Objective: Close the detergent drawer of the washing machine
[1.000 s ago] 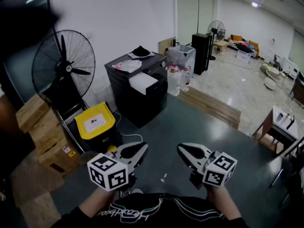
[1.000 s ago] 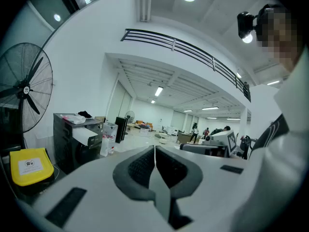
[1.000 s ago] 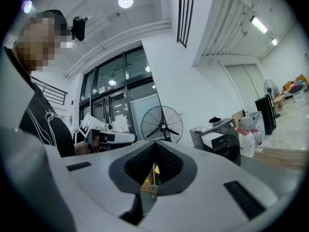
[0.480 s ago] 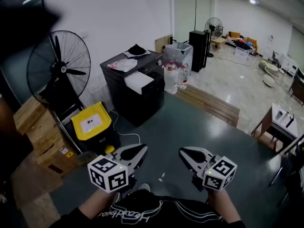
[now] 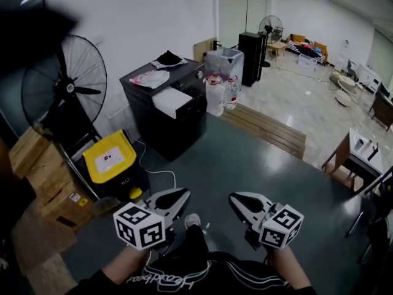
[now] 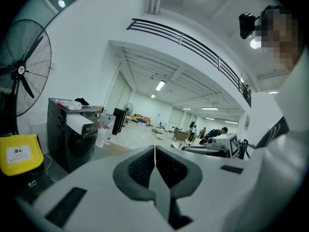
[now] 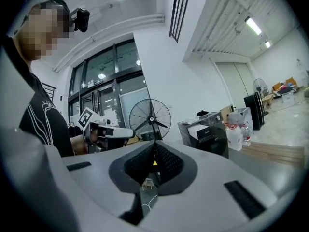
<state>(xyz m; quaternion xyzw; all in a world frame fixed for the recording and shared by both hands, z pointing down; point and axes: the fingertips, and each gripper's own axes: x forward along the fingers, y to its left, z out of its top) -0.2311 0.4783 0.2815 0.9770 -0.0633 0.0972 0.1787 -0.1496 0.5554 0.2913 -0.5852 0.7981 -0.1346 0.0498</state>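
A black washing machine [image 5: 164, 109] stands against the white wall, far ahead of me. Its white detergent drawer [image 5: 172, 102] sticks out of the front near the top. The machine also shows small in the left gripper view [image 6: 70, 132] and in the right gripper view [image 7: 205, 132]. My left gripper [image 5: 182, 194] and right gripper [image 5: 234, 198] are held low near my body, well short of the machine. Both are shut with nothing between the jaws.
A large standing fan [image 5: 64, 91] and a yellow-lidded bin [image 5: 113, 158] are left of the machine. Cardboard boxes [image 5: 37, 177] sit at the far left. Water bottles [image 5: 216, 94] and a wooden pallet [image 5: 264, 131] lie to its right. A white cable [image 5: 161, 174] crosses the dark floor.
The view has shifted forward slightly; the machine and the fan have slid left in the frame. Both grippers stay shut in the same pose.
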